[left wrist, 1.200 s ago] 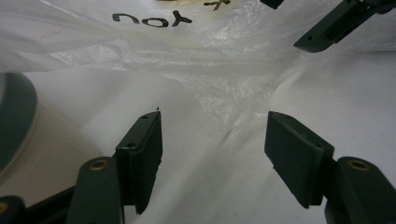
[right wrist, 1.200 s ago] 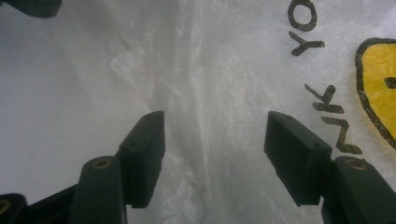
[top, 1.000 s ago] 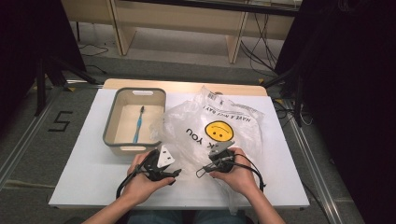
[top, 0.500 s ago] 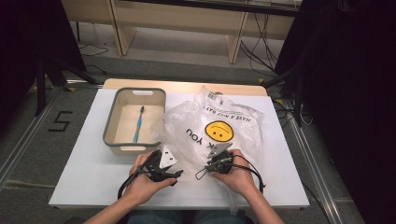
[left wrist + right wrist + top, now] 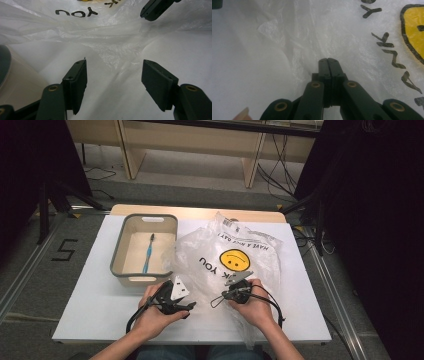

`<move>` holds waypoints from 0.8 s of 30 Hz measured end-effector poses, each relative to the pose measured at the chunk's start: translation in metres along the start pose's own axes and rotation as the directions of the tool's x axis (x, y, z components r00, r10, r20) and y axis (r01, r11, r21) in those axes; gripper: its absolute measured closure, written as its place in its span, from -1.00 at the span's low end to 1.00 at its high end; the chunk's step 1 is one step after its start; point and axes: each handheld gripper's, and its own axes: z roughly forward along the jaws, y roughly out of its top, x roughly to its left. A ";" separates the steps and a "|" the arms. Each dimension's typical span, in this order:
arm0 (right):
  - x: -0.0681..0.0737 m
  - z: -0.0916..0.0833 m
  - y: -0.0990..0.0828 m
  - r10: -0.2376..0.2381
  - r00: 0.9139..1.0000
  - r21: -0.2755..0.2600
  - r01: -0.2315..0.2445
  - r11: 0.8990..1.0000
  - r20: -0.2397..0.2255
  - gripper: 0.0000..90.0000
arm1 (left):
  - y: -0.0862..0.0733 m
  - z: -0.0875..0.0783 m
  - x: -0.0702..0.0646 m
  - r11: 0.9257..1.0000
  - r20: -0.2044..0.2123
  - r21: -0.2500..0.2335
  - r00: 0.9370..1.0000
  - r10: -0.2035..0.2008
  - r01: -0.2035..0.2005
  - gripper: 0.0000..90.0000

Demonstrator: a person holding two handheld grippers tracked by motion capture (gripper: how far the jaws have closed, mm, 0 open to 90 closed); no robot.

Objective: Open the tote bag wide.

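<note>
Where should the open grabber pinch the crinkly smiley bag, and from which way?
Probably the plastic bag's loose near edge, straight ahead of the open left gripper. It lies thin and wrinkled on the table, so coming in low and level from the person's side should catch a fold.

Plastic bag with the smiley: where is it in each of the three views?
High view: plastic bag at table centre-right, right of the grey bin.
Left gripper view: bag across the top, beyond open jaws.
Right gripper view: bag under the closed jaws.
Shared landmark: the black "YOU" print.
</note>
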 end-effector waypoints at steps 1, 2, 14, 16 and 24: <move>-0.001 -0.001 0.000 0.003 1.000 -0.005 -0.003 1.000 0.007 1.00 | 0.000 0.000 0.000 1.000 0.000 0.000 1.000 0.000 0.000 -0.17; -0.001 -0.002 0.000 0.013 1.000 -0.016 -0.013 1.000 0.013 1.00 | 0.000 0.000 0.000 1.000 0.000 0.000 1.000 0.004 -0.004 -0.17; -0.003 -0.018 0.003 0.075 0.994 -0.115 -0.066 0.991 0.078 1.00 | 0.001 0.003 -0.003 1.000 0.004 -0.006 1.000 0.006 -0.006 -0.15; -0.004 -0.021 0.004 0.081 0.993 -0.132 -0.069 0.989 0.088 1.00 | 0.002 0.004 -0.003 1.000 0.002 -0.009 1.000 0.007 -0.007 -0.13; -0.007 -0.037 0.009 0.095 0.985 -0.209 -0.064 0.976 0.142 1.00 | 0.007 0.008 -0.005 0.999 -0.010 -0.044 1.000 0.002 -0.002 -0.02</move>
